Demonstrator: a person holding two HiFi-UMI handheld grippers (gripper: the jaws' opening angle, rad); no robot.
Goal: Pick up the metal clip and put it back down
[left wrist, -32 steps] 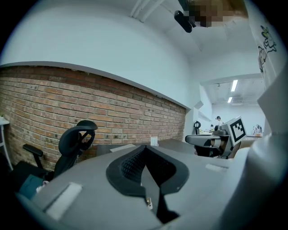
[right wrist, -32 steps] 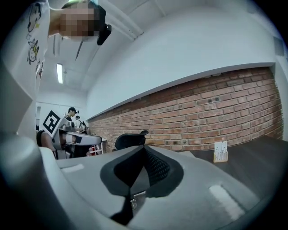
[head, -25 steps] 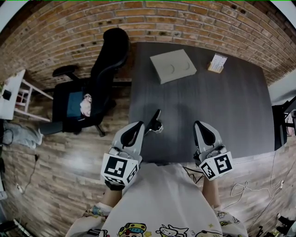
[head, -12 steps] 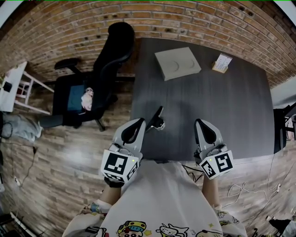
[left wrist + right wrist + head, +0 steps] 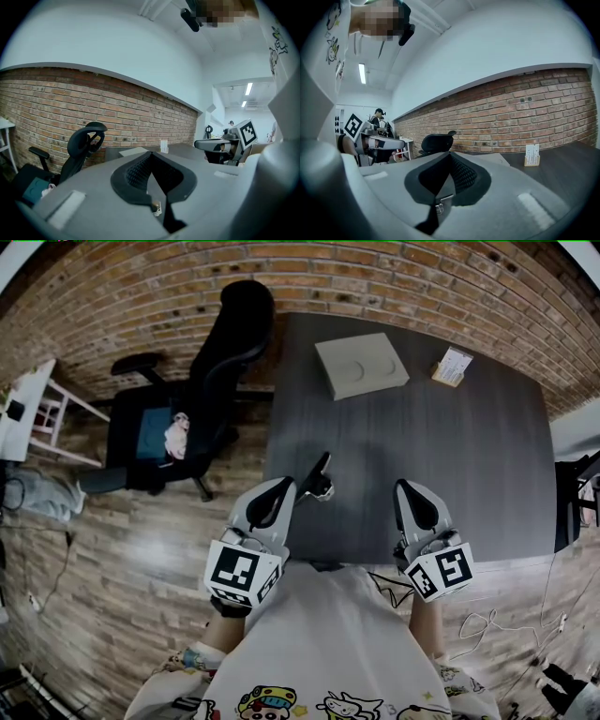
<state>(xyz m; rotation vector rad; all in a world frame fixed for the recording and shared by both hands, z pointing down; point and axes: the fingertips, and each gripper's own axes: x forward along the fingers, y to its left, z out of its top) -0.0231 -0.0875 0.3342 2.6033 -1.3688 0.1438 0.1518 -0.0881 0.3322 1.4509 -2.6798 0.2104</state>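
The metal clip [image 5: 321, 486], dark with a pale metal part, is on the dark table [image 5: 450, 456] near its front left edge. It sits right at the tip of my left gripper [image 5: 290, 487]; I cannot tell whether they touch. The left gripper [image 5: 151, 161] has its jaws shut, and its own view shows nothing between them. My right gripper [image 5: 410, 489] rests over the table's front edge, well to the right of the clip. Its jaws [image 5: 449, 159] are shut and empty.
A flat pale box [image 5: 361, 367] and a small card stand [image 5: 447, 367] lie at the far side of the table. A black office chair [image 5: 220, 371] stands left of the table on the wooden floor. A brick wall runs behind.
The head view has shifted slightly. Both grippers stay at the table's front edge, jaws shut, and the clip remains at the left gripper's tip.
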